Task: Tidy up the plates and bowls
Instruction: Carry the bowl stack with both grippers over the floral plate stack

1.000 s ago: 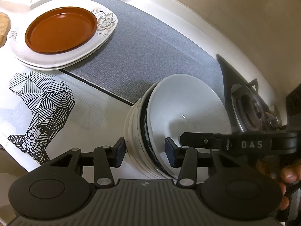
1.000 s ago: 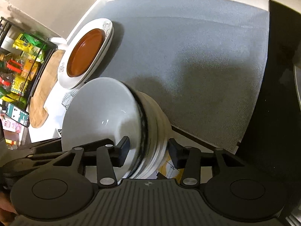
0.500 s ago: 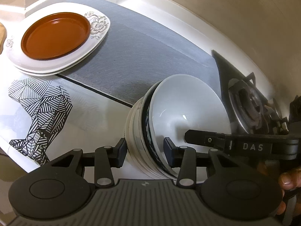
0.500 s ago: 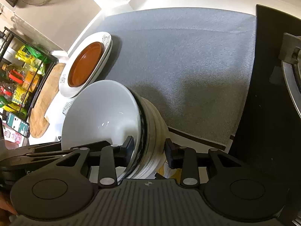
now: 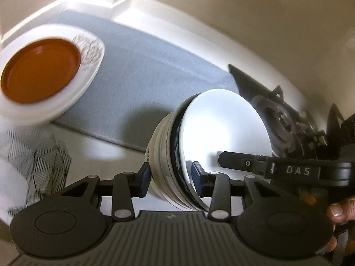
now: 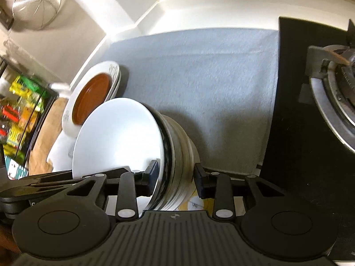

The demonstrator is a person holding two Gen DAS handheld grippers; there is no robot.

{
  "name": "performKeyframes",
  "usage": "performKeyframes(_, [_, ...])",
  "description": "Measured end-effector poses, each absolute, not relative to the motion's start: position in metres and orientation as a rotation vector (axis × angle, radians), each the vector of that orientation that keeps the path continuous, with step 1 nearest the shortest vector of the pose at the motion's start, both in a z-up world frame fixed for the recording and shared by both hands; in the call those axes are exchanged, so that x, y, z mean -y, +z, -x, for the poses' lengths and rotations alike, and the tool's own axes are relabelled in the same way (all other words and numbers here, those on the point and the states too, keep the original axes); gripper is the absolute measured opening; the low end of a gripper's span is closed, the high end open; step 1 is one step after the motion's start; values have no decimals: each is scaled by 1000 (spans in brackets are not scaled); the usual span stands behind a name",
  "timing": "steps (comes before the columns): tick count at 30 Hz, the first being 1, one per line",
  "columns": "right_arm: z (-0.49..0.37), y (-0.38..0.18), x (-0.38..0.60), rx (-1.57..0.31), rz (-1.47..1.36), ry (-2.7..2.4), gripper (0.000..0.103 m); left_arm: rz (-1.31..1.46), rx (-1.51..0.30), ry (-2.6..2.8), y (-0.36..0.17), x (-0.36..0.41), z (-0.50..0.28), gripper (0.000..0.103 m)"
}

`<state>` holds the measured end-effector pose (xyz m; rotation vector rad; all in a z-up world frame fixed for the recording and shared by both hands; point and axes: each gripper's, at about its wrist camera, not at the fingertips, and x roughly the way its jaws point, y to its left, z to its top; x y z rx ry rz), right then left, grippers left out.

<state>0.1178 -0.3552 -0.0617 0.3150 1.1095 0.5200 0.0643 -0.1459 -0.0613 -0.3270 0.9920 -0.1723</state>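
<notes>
Bowls [image 5: 213, 141], nested in a stack and tipped on edge, are sitting between both claws above the white counter [image 5: 106, 153]; the topmost bowl's white inside is facing the stove side in the left wrist view. The left gripper [image 5: 172, 177] is clamping the stack's rim, one pad on the outer wall and the other inside the top bowl; its jaws have just been closing, with the rims between them. The right gripper [image 6: 175, 176] is gripping the opposite edge of the stack [image 6: 137, 141] the same way, partly open around the rims and pressing on them; its jaws have likewise been closing. A hand [image 5: 339, 208] is showing at the right edge behind the right tool's arm. The grey mat [image 6: 199, 77] is lying beyond the stack; a brown plate [image 5: 40, 71] is resting on a white floral platter [image 5: 88, 66] at the mat's far left corner. The stove burner [image 6: 337, 84] is sitting on its black panel to the right; a wire strainer [image 6: 35, 4] is hanging on the wall.
</notes>
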Motion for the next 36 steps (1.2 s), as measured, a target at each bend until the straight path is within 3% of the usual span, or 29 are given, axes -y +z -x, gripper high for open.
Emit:
performKeyframes(10, [-128,-23,329,-1017,-354,433,36,302,-902,-250,-26,107,-91,41])
performKeyframes(19, [-169,2,250,-976,-364,469,36,311,-849,-180,-5,18,-116,41])
performKeyframes(36, [-234,-33,116,-1101,-322,509,36,407,-942,-84,-52,-98,-165,41])
